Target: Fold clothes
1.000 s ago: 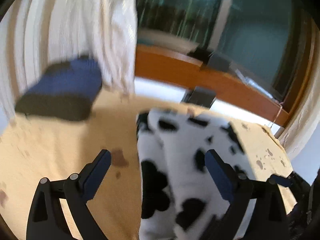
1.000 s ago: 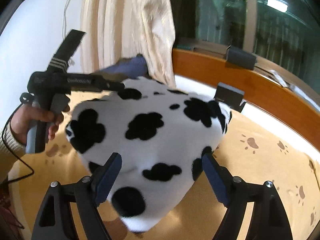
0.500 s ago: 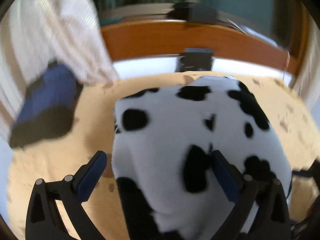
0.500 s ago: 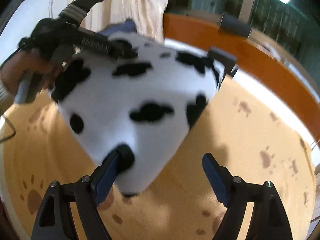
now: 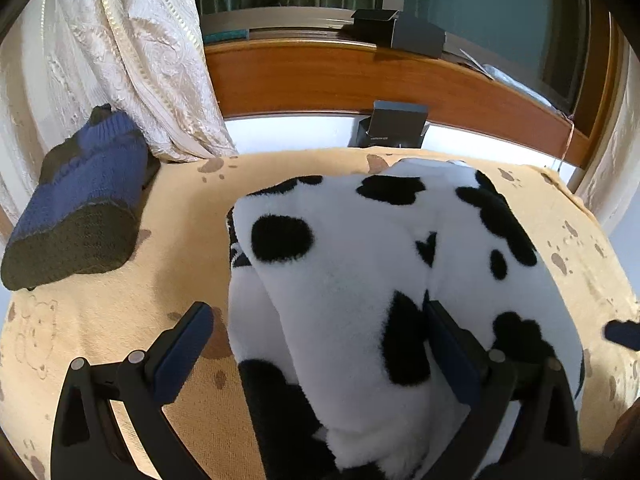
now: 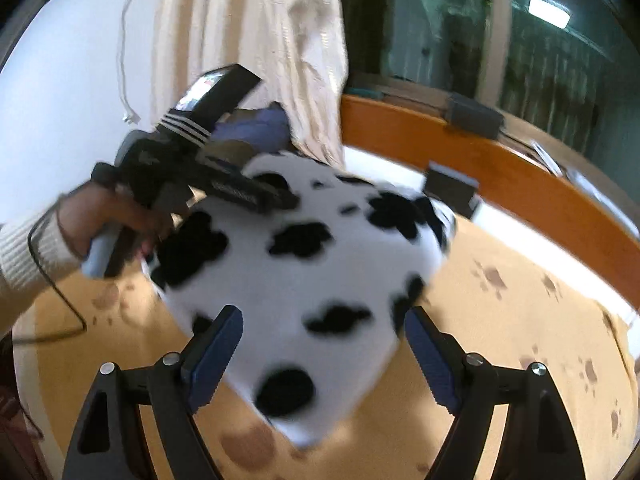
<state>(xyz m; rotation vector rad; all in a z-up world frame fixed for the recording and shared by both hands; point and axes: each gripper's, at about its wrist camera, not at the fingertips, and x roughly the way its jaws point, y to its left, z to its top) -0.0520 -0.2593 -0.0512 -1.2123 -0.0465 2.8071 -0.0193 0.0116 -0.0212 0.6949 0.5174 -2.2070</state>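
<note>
A white fleece garment with black cow patches (image 5: 360,264) lies folded on the tan paw-print blanket (image 5: 168,240). My left gripper (image 5: 316,312) is open wide over its near end. One of its fingers (image 5: 444,340) presses into a fold of the fleece, and the other finger (image 5: 184,344) rests clear of it over the blanket. In the right wrist view the garment (image 6: 304,264) lies just beyond my right gripper (image 6: 322,316), which is open with the near corner between its fingers, not pinched. A hand (image 6: 108,220) holds the left gripper's body at the garment's far left side.
A blue and dark knitted garment (image 5: 80,216) lies folded at the back left by the cream curtain (image 5: 132,60). A wooden sill (image 5: 360,76) with black boxes (image 5: 396,124) runs along the far edge. A cable (image 6: 60,304) trails on the left.
The left gripper came down over the garment, which now lies flat between its fingers. The right gripper drew back a little from the near corner.
</note>
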